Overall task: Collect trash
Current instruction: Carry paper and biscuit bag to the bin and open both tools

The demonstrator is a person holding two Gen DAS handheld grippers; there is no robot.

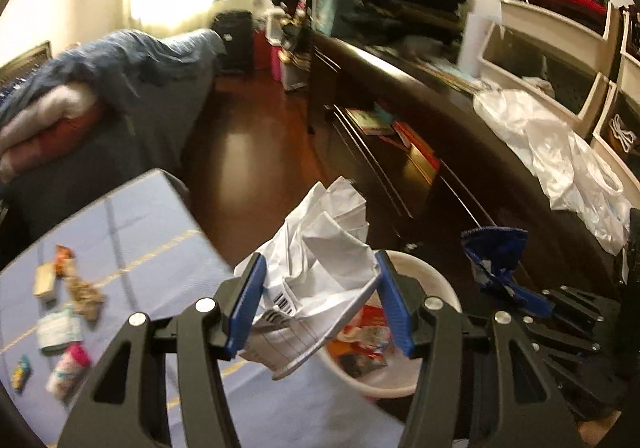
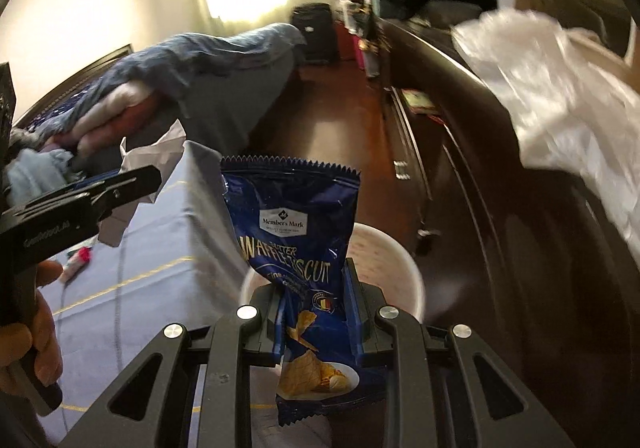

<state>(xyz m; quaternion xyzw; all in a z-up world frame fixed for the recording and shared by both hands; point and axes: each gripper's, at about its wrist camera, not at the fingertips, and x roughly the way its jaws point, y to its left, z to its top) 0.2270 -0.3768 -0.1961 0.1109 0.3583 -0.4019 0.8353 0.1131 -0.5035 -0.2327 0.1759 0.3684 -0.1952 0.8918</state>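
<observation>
- Only the left wrist view shows the inside of the round white plastic bin [image 1: 438, 280], standing on the dark wood floor [image 1: 248, 152] at about 5 o'clock in the frame: red and orange wrappers [image 1: 366, 340] lie in its bottom. In the right wrist view the same bin [image 2: 404, 268] shows just its rim and pale inner wall, at 6 o'clock behind the packet.
- Only the left wrist view shows loose litter [image 1: 60, 324] on the lilac mat [image 1: 152, 232] at 8 o'clock: small packets and scraps, blurred.
- The left gripper [image 1: 320, 304] has its blue-padded fingers partly closed on a crumpled white paper sheet with a printed barcode [image 1: 316, 260], held over the bin's near rim. The right wrist view catches that gripper [image 2: 120, 184] side-on at 9 o'clock, paper [image 2: 160, 152] sticking out past it.
- The right gripper [image 2: 316, 312] pinches a dark blue foil "Waffle Biscuit" snack packet [image 2: 296, 232], which stands upright, serrated top edge up, creased, printed with waffle pieces on a plate, in front of the bin. In the left wrist view that packet [image 1: 492, 252] and gripper [image 1: 524, 296] sit at 4 o'clock.
- A clear crinkled plastic bag [image 1: 560, 152] lies on the dark wooden dresser [image 1: 460, 152] at 2 o'clock; cream storage bins [image 1: 552, 48] behind it hold folded clothes.
</observation>
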